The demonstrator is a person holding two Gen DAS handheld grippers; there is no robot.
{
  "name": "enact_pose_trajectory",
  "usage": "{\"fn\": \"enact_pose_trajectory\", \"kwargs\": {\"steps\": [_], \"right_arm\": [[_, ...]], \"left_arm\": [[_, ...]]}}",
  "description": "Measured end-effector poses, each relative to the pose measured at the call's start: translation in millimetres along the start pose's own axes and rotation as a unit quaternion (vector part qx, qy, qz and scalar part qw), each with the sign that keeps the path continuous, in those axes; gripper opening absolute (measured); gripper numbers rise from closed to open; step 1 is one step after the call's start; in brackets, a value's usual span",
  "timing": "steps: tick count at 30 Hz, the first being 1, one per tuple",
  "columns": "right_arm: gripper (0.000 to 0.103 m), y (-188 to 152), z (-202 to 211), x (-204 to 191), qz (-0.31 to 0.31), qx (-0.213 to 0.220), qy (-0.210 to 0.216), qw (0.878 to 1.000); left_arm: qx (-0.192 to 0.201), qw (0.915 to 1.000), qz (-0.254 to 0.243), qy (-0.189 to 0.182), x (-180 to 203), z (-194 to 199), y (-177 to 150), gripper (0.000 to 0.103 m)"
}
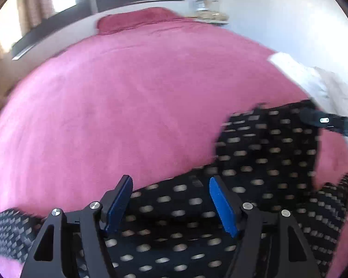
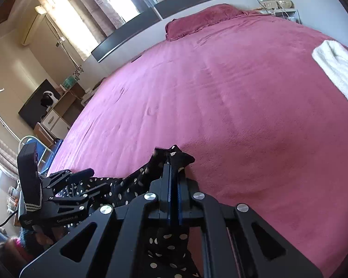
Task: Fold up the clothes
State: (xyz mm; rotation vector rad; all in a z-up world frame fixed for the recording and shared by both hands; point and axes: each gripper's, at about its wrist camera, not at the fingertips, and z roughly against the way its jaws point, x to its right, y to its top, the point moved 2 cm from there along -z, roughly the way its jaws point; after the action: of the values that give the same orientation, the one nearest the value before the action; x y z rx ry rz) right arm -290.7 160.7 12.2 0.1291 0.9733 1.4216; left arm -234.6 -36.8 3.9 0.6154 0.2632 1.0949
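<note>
Polka-dot garment point(image 1: 255, 162) is lying on the near right part of the pink bedspread point(image 1: 116, 104). Right gripper point(image 2: 174, 169) is pinching a bunched corner of it between closed fingers. Left gripper point(image 1: 170, 199) is hovering over the cloth, jaws spread wide, holding nothing.

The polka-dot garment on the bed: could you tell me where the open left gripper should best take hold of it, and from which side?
Probably the near edge of the black polka-dot garment, straight ahead of the open left gripper. That edge lies against the pink bedspread, so coming in low from the bedspread side lets one finger slip under. The right gripper is shut on a far corner, so this spreads it.
</note>
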Motion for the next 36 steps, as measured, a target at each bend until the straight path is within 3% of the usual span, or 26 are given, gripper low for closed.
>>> {"fn": "enact_pose_trajectory", "kwargs": {"steps": [3, 9, 12, 14, 18, 25, 26, 28, 30, 36], "right_arm": [[0.004, -0.4, -3.1, 2.2, -0.003, -0.003, 0.003, 1.000], [0.005, -4.6, -7.5, 5.5, 0.006, -0.005, 0.008, 1.000], [0.005, -5.5, -9.2, 5.5, 0.011, -0.004, 0.011, 1.000], [0.006, -7.0, -13.7, 2.4, 0.017, -0.007, 0.012, 1.000], [0.006, -12.4, -20.6, 0.5, 0.026, -0.015, 0.012, 0.999], [0.006, -17.3, -26.5, 3.9, 0.019, -0.018, 0.010, 1.000], [0.006, -17.5, -27.2, 4.2, 0.019, -0.019, 0.009, 1.000], [0.006, -18.1, -28.3, 4.7, 0.018, -0.020, 0.008, 1.000], [0.006, -18.2, -28.4, 4.2, 0.015, -0.017, 0.006, 1.000], [0.006, 7.7, -25.6, -25.3, 0.048, 0.018, 0.007, 0.999]], "left_arm": [[0.019, 0.9969, -0.036, -0.067, 8.9, 0.3, 3.9, 0.070], [-0.047, 0.9849, -0.061, -0.155, 4.3, -32.2, 10.7, 0.068], [-0.072, 0.9796, -0.078, -0.170, 3.9, -52.3, 13.6, 0.065], [-0.070, 0.9801, -0.085, -0.165, 4.2, -55.5, 13.4, 0.064], [-0.070, 0.9819, -0.101, -0.144, 6.8, -61.5, 13.8, 0.020], [-0.072, 0.9838, -0.129, -0.102, 12.7, -71.8, 15.2, 0.018], [-0.072, 0.9839, -0.133, -0.096, 13.5, -73.2, 15.4, 0.001], [-0.072, 0.9838, -0.141, -0.084, 15.2, -76.1, 15.9, 0.001], [-0.042, 0.9871, -0.144, -0.057, 19.0, -65.4, 11.4, 0.001], [0.058, 0.9945, -0.087, -0.011, -11.0, -7.6, 14.2, 0.001]]}}
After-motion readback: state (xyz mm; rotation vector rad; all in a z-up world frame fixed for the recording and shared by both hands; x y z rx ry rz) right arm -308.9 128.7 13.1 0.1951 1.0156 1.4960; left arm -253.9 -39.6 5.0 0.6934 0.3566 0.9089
